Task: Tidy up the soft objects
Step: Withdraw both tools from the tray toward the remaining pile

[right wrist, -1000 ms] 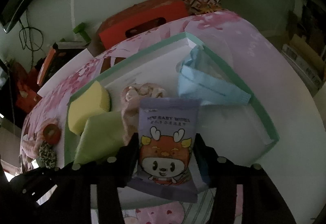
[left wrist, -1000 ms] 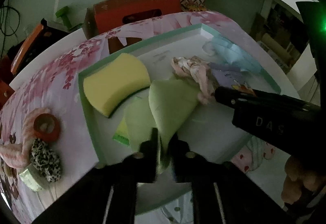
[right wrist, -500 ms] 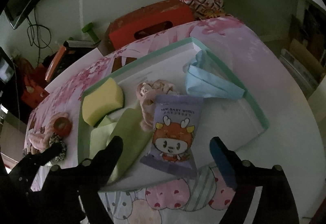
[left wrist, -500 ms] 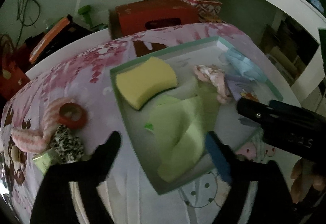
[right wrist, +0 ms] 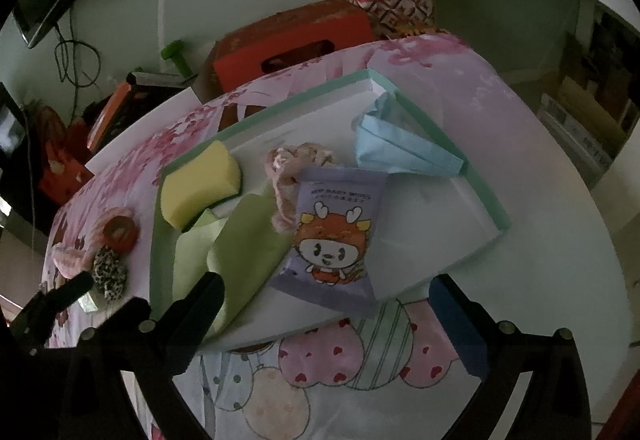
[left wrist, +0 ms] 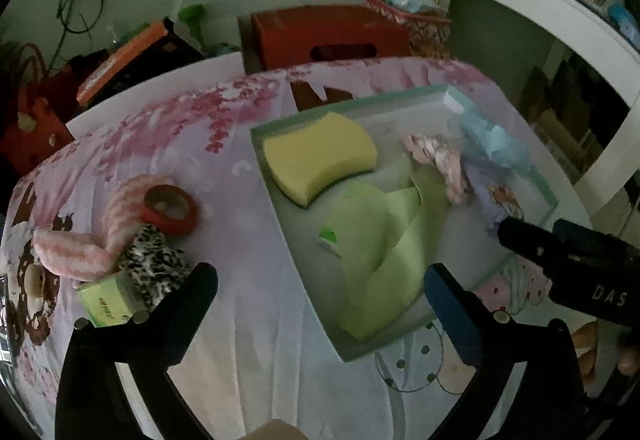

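tray [right wrist: 486, 200]: shallow white thing with a green rim, sitting on the flowery tablecloth [left wrist: 248, 320]
inside it: yellow sponge [left wrist: 320, 156], green cloth [left wrist: 384, 252], pink scrunchie [right wrist: 292, 176], blue cloth [right wrist: 404, 148], purple wipes pack [right wrist: 332, 236]
outside, left of the tray: pink fuzzy band [left wrist: 96, 236], red tape roll [left wrist: 170, 206], leopard scrunchie [left wrist: 154, 268], small green box [left wrist: 106, 300]
left gripper [left wrist: 320, 280]: spread wide, nothing in it
right gripper [right wrist: 328, 292]: also wide apart, holding nothing, wipes pack lies between the fingers

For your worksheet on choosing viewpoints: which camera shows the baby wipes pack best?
The right wrist view: the baby wipes pack lies face-up and unobstructed in the tray. The left wrist view shows only a blurred purple sliver, partly behind the right tongs.
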Demonstrator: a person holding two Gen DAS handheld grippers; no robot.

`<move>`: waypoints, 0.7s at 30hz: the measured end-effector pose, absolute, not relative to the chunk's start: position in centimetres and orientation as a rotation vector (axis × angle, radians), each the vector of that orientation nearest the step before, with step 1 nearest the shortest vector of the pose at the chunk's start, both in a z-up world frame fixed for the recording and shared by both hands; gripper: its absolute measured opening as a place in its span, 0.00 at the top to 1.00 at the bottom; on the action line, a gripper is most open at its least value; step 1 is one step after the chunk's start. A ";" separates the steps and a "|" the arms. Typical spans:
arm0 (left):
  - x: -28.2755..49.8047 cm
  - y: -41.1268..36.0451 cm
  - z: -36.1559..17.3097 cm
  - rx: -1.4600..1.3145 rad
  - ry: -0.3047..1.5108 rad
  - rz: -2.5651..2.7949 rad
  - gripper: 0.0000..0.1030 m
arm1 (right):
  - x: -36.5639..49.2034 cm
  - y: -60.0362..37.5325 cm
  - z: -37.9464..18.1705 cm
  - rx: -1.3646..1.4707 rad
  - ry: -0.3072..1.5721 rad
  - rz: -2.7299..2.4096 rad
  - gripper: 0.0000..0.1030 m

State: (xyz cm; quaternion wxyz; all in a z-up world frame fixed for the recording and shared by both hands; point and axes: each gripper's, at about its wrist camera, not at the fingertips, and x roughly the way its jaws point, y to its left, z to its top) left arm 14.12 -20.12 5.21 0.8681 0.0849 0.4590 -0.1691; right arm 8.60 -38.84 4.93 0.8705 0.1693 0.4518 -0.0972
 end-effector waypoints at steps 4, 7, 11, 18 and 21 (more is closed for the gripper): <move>13.8 -18.9 6.2 0.152 0.929 -0.339 0.00 | 8.3 -37.9 5.5 0.339 0.945 -0.192 0.00; 13.8 -17.2 7.0 0.104 0.919 -0.327 0.00 | 8.1 -37.1 5.9 0.326 0.948 -0.187 0.00; 13.6 -14.8 7.8 0.060 0.907 -0.301 0.00 | 8.1 -35.4 6.7 0.302 0.951 -0.171 0.00; 13.3 -9.9 8.9 0.012 0.874 -0.247 0.00 | 8.6 -31.3 8.2 0.236 0.947 -0.118 0.00; 13.4 -7.3 9.3 -0.013 0.868 -0.219 0.00 | 9.1 -29.2 8.5 0.218 0.950 -0.082 0.00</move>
